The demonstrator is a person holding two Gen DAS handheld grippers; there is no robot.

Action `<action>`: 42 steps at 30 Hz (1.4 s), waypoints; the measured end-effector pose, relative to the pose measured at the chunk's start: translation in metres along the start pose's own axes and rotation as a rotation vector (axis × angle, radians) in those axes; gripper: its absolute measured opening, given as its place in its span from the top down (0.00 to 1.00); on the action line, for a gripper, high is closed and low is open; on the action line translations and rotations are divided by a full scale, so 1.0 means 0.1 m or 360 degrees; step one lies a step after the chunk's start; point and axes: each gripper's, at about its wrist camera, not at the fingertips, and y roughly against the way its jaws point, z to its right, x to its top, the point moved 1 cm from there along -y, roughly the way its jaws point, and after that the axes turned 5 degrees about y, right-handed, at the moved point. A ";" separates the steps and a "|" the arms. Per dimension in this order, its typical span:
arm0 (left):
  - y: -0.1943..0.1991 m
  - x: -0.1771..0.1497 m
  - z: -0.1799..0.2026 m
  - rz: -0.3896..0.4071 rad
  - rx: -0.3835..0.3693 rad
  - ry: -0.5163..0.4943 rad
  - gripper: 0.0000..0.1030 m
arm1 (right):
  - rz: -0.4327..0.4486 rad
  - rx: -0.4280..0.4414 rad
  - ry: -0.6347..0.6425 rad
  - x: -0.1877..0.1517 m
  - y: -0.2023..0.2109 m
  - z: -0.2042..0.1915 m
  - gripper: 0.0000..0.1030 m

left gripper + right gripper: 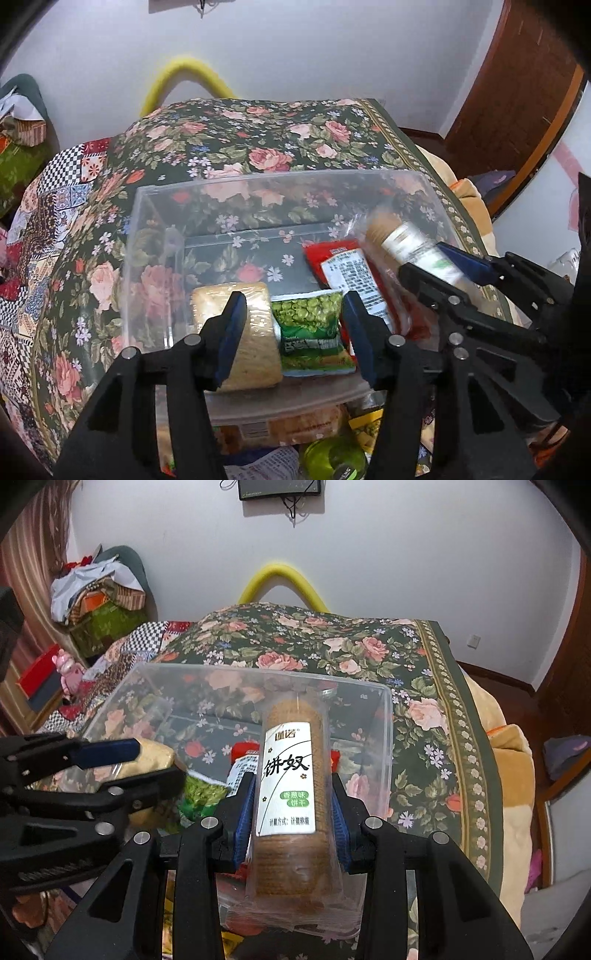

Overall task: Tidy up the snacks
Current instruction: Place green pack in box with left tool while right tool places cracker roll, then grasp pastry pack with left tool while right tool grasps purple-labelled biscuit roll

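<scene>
Spread wide and empty on the left gripper point(295, 332), hovering over the near part of the clear bin point(155, 236); clamped on both sides of the cracker sleeve point(290, 786) on the right gripper point(291, 808), label up, long axis running toward 12 o'clock above the bin's right half.

Partly done, by the look of it. Already lying in the bin: a pale wafer block point(240, 332) at about 7 o'clock of the floor, a green pea packet point(312, 328) just beside it toward 6, touching or nearly so, and a red packet point(351, 280) at about 4, propped aslant. Still outside, below the bin's near wall at 6 o'clock: more wrapped snacks point(295, 428) and a green bottle point(336, 458), too blurred and hidden to sort out further.

Open floor from 9 round to 1 o'clock, the whole far half bare. Near right corner crowded by the red packet, so probably a drop toward 12 or 1. Right wall rim close beside the sleeve at 3 o'clock; left gripper close at 9 in the right view, leaving little sideways room. Bin resting on a floral cloth point(424, 709), clear of the cloth's edges.
</scene>
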 end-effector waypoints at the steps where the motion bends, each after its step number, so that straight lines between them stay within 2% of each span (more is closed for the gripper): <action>1: 0.02 0.00 -0.02 0.0000 -0.0008 0.0011 0.48 | 0.0013 -0.0013 0.0000 0.00 0.02 0.00 0.65; 7: 0.24 -0.01 -0.03 0.0057 0.0001 0.0012 0.48 | 0.0072 -0.0017 0.0009 0.05 0.22 -0.02 0.56; 16: 0.92 -0.16 0.03 0.0212 -0.0008 -0.0042 0.40 | 0.0192 -0.0007 0.0003 -0.04 0.78 -0.10 0.54; 23: 1.49 -0.40 0.07 0.0341 -0.0046 -0.0100 0.27 | 0.0272 0.0008 -0.0024 -0.20 1.23 -0.11 0.50; 26: 1.62 -0.53 0.07 0.0368 -0.0028 -0.0130 0.22 | 0.0287 -0.0003 -0.0017 -0.31 1.36 -0.11 0.50; 32: 1.66 -0.84 -0.03 0.0324 0.0009 -0.0152 0.13 | 0.0267 0.0011 -0.0036 -0.54 1.43 -0.11 0.49; 42: 1.32 -1.44 -0.30 0.0129 0.0058 -0.0073 0.13 | 0.0117 0.0044 -0.0088 -1.07 1.31 -0.14 0.49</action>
